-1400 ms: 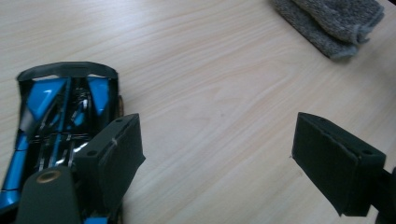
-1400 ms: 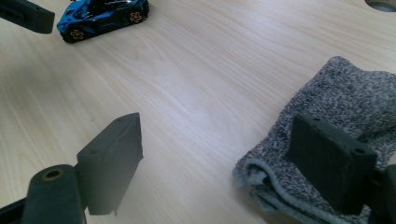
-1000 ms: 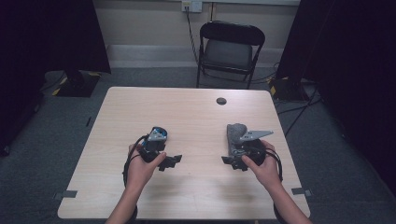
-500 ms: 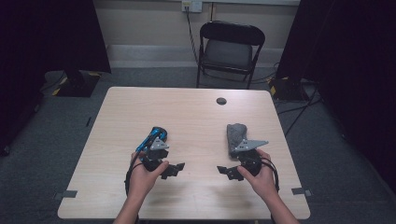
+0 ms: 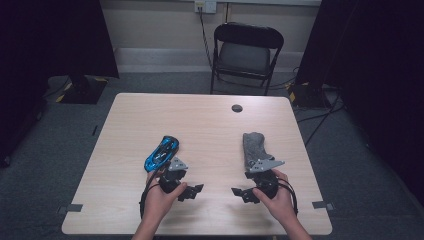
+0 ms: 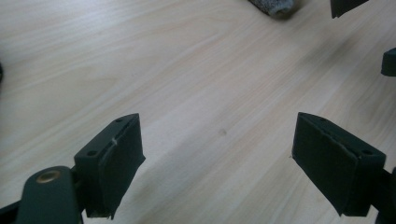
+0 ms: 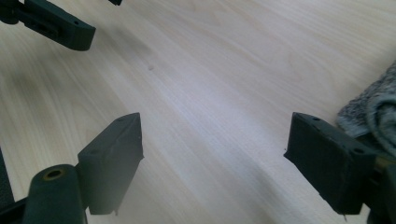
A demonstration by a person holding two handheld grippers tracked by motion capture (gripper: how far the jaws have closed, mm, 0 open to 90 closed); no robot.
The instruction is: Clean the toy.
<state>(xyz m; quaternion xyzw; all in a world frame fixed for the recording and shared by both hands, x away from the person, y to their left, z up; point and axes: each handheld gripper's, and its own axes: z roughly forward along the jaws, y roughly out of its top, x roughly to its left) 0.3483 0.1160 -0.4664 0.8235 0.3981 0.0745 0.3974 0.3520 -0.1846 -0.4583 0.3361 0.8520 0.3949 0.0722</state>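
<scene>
Grippers sat low over the near part of the table (image 5: 130,120), both with jaws spread wide and nothing between them: the left gripper (image 5: 196,190) and the right gripper (image 5: 239,193) pointed toward each other across a bare strip of wood. Taking the blue toy car (image 5: 161,152) as the landmark, the left gripper lay just nearer the person than it, apart from it, while the grey sock (image 5: 254,146) lay well off to the car's right, just beyond the right gripper. In the right gripper view a fold of that sock (image 7: 373,112) showed close beside one open jaw, not touching the pad as far as could be told. By the look of it, no grasp had begun; the hands seemed settled at a rest pose beside the two items. A next move would likely call for turning each gripper toward its nearer item and straddling it before closing.
</scene>
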